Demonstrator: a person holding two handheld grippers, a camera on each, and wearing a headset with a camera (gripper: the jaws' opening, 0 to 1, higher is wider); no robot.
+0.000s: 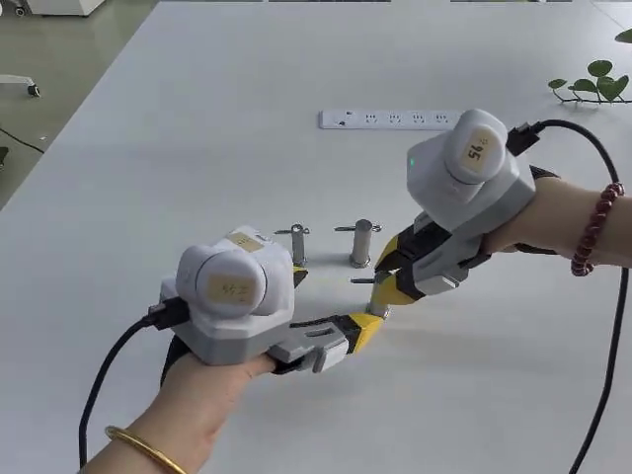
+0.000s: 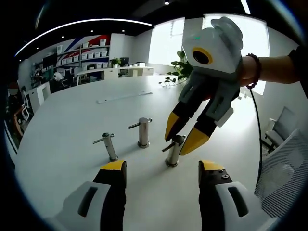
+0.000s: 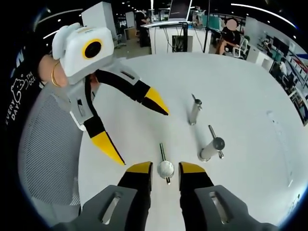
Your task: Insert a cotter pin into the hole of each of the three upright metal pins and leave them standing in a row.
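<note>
Three upright metal pins stand on the white table (image 1: 197, 148). The first pin (image 2: 109, 146) and the second pin (image 2: 143, 132) each carry a cotter pin through the top. In the head view they are the first pin (image 1: 298, 243) and the second pin (image 1: 362, 242). The third pin (image 3: 166, 168) also has a cotter pin (image 1: 362, 280) through it. My right gripper (image 3: 166, 169) straddles its head from above, jaws close on either side with slim gaps. My left gripper (image 2: 163, 168) stands open just short of that pin, nothing between its jaws.
A white power strip (image 1: 390, 119) lies further back on the table. A green plant sprig (image 1: 592, 84) sits at the far right edge. The grippers' cables trail off towards the table's near side.
</note>
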